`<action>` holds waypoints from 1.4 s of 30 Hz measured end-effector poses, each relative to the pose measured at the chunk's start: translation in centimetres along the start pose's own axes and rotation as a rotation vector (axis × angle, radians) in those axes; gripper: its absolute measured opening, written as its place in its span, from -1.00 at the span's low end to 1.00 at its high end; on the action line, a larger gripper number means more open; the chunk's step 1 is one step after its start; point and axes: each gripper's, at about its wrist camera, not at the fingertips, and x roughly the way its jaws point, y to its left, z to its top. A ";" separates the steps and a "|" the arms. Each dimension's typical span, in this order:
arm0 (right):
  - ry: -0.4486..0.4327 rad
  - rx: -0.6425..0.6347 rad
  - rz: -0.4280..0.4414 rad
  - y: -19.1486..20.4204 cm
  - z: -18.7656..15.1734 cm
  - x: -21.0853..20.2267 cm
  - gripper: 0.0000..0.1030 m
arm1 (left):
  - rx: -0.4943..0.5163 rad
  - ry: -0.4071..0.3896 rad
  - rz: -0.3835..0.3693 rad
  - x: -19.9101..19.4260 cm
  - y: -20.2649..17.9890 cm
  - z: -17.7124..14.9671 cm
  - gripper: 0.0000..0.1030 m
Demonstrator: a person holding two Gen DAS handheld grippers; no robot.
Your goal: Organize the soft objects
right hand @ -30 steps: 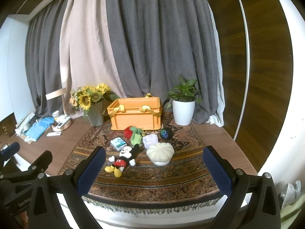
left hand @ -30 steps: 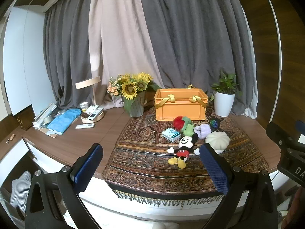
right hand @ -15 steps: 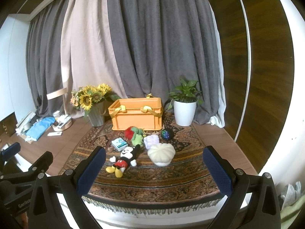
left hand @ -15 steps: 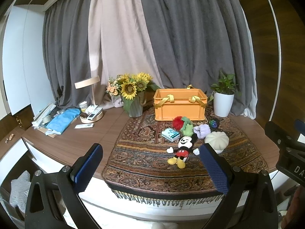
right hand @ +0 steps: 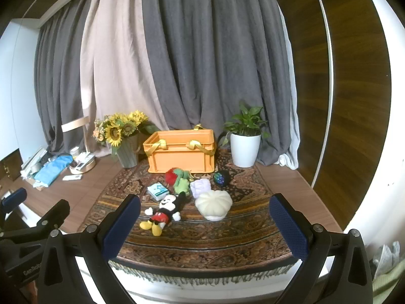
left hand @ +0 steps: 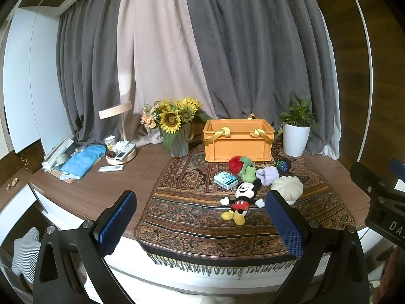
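Observation:
An orange crate with yellow straps stands at the back of a patterned rug. In front of it lie a mouse plush, a cream pumpkin cushion, a lilac plush, a red and green plush, a dark sparkly ball and a small teal pack. My left gripper and right gripper both hang open before the table's front edge, holding nothing.
A vase of sunflowers stands left of the crate and a potted plant in a white pot to its right. A wooden lamp, remotes and a blue cloth sit at the table's left. Grey curtains hang behind.
Both views have crept slightly closer to the table. Neither gripper has changed its opening, and the objects on the rug lie where they were.

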 end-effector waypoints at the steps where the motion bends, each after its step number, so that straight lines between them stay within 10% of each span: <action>1: 0.000 0.001 0.000 0.0 0.0 0.0 0.99 | 0.001 0.000 0.000 0.0 0.0 0.1 1.00; 42: 0.030 0.015 -0.002 -0.7 -0.1 1.3 0.99 | 0.017 0.012 -0.016 1.4 -0.7 0.9 1.00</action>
